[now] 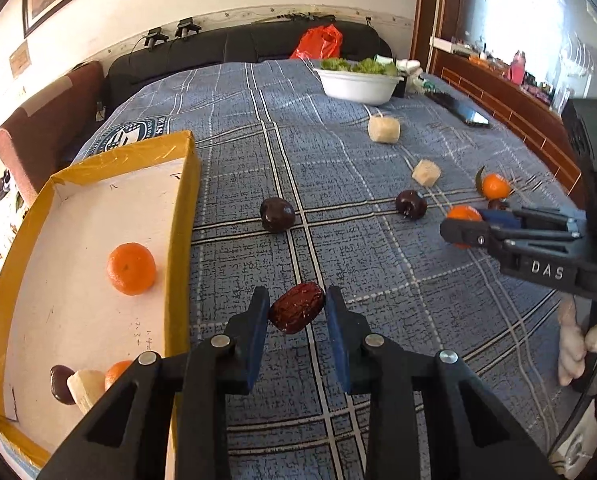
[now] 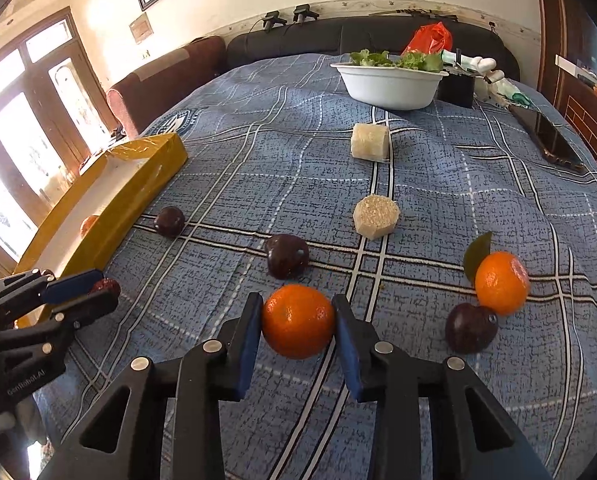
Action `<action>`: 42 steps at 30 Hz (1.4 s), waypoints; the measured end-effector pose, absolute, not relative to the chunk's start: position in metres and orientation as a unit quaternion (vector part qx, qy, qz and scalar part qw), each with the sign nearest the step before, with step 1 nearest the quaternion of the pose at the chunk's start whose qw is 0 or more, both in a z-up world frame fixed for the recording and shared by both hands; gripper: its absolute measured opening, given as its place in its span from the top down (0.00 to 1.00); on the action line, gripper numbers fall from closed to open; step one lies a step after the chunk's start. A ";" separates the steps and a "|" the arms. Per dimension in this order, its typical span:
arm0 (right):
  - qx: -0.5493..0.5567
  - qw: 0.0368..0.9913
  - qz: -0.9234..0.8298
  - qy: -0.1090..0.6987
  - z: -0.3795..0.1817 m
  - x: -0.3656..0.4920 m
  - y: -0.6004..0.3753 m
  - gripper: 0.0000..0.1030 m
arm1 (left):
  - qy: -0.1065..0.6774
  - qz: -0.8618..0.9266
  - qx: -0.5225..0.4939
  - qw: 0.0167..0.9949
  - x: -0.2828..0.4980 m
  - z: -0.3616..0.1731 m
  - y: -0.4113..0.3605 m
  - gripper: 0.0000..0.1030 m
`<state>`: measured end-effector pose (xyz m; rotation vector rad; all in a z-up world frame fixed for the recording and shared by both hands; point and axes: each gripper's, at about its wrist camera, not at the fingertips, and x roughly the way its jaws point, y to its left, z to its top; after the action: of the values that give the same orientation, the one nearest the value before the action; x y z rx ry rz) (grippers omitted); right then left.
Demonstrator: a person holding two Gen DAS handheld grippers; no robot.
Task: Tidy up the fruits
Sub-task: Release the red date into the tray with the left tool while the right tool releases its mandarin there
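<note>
My left gripper (image 1: 297, 314) is shut on a wrinkled red date (image 1: 296, 307), held beside the yellow-edged box (image 1: 188, 184). The box holds an orange (image 1: 131, 268), a second orange (image 1: 116, 372), a dark plum (image 1: 60, 384) and a pale sugarcane piece (image 1: 84, 388). My right gripper (image 2: 297, 322) is shut on an orange (image 2: 298, 321) over the blue plaid cloth. Two dark plums (image 2: 286, 256) (image 2: 169, 221) lie ahead of it. Another plum (image 2: 471, 328) and a leafed orange (image 2: 501, 282) lie to its right. Two sugarcane pieces (image 2: 376, 216) (image 2: 370, 142) lie farther back.
A white bowl of lettuce (image 2: 390, 86) stands at the far end of the table, with a black box (image 2: 456, 88) beside it. A dark phone (image 2: 546, 136) lies at the far right. A black sofa with a red bag (image 2: 428, 38) is behind the table.
</note>
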<state>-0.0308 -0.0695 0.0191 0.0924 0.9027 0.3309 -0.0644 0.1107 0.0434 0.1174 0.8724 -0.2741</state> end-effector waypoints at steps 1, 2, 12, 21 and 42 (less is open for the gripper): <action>0.045 0.886 0.160 0.433 0.021 -0.033 -0.069 0.63 | 0.419 -0.133 0.048 0.897 -0.066 0.046 0.114 0.73; 0.046 0.887 0.161 0.431 0.024 -0.036 -0.068 0.63 | 0.416 -0.134 0.037 0.898 -0.069 0.049 0.119 0.73; 0.014 0.889 0.203 0.411 0.059 -0.057 -0.017 0.62 | 0.391 -0.077 -0.023 0.917 -0.095 0.069 0.189 0.73; -0.018 0.866 0.287 0.409 0.072 -0.057 0.082 0.62 | 0.388 0.042 -0.068 0.918 -0.100 0.072 0.292 0.73; -0.061 0.834 0.325 0.442 0.034 -0.023 0.200 0.60 | 0.396 0.068 -0.126 0.907 -0.093 0.054 0.344 0.48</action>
<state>-0.0232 0.2000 0.0344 -0.1291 0.9365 0.6883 -0.0934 0.3438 0.0539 -0.2600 0.8185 0.1407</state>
